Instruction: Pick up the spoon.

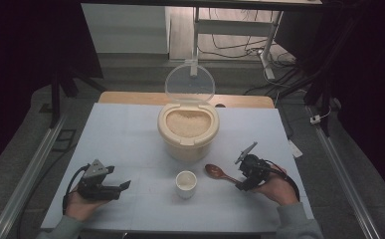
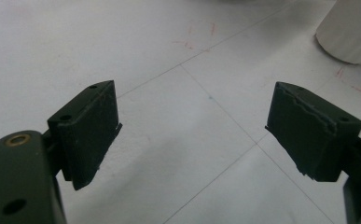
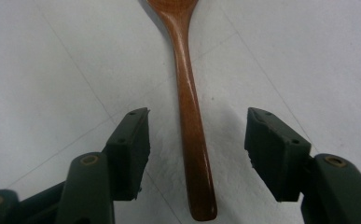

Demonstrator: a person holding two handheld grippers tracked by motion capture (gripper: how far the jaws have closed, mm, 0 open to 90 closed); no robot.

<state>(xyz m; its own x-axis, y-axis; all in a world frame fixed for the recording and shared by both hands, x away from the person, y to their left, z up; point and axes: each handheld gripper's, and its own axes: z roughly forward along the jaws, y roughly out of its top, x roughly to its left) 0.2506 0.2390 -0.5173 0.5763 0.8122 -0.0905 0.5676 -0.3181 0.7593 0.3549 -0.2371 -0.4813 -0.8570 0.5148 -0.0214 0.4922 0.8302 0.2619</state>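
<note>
1. Brown wooden spoon (image 3: 190, 116) lies flat on the pale blue-white table sheet (image 1: 130, 134), at roughly 4 o'clock from the cream round rice container (image 1: 187, 132). Bowl end points toward the small white cup (image 1: 185, 183), handle end toward the person's right hand. Judged: laid this way so the handle is free to grasp from the right side.
2. Right gripper (image 3: 197, 154) straddles the spoon handle near its tail. Jaws stand spread, one on either side, with a gap between each pad and the wood; nothing is pinched yet. Judged: the grip is aimed at the handle's end so the bowl stays clear for scooping.
3. In the high view the right gripper (image 1: 243, 182) sits low over the sheet at about 3 o'clock from the cup, with the spoon (image 1: 219, 173) running out from it toward 10 o'clock.
4. Left gripper (image 2: 192, 135) has its jaws spread wide over bare sheet, holding nothing. In the high view it (image 1: 123, 186) rests at 9 o'clock from the cup, well apart from it. Judged: parked, leaving the centre free.
5. Container's clear round lid (image 1: 190, 82) stands tipped up at 12 o'clock, exposing the rice (image 1: 187, 123). Judged: opened for spoon access.
6. Cup stands upright at 6 o'clock from the container, near it. Judged: placed as the receiving vessel, giving a short carry.
</note>
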